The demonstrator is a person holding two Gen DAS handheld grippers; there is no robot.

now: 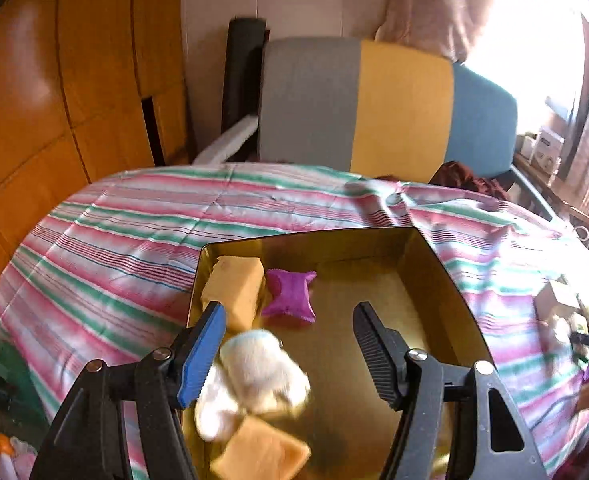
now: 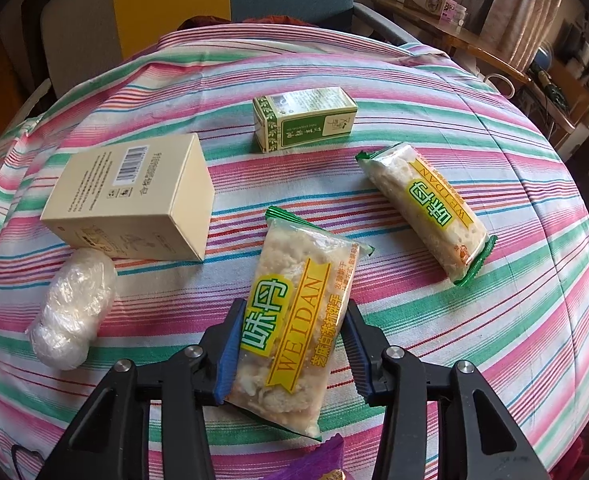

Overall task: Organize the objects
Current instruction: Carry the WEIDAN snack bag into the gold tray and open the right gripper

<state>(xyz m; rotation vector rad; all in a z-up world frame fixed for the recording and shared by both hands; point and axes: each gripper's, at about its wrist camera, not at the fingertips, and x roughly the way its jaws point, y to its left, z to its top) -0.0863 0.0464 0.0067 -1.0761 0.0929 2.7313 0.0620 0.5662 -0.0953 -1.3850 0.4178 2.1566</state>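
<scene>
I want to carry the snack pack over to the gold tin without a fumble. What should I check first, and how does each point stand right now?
1. Right tongs around the snack pack: ok, a finger on each side of it.
2. Grip firmly closed on the pack: cannot tell, the fingers look in contact but the squeeze is not visible.
3. Left tongs free: ok, open and holding nothing.
4. Room in the gold tin: ok, its right half is bare.
5. Left tongs out of the drop path: not ok, they hang over the tin.
6. White item settled in the tin: cannot tell, it is blurred.
</scene>
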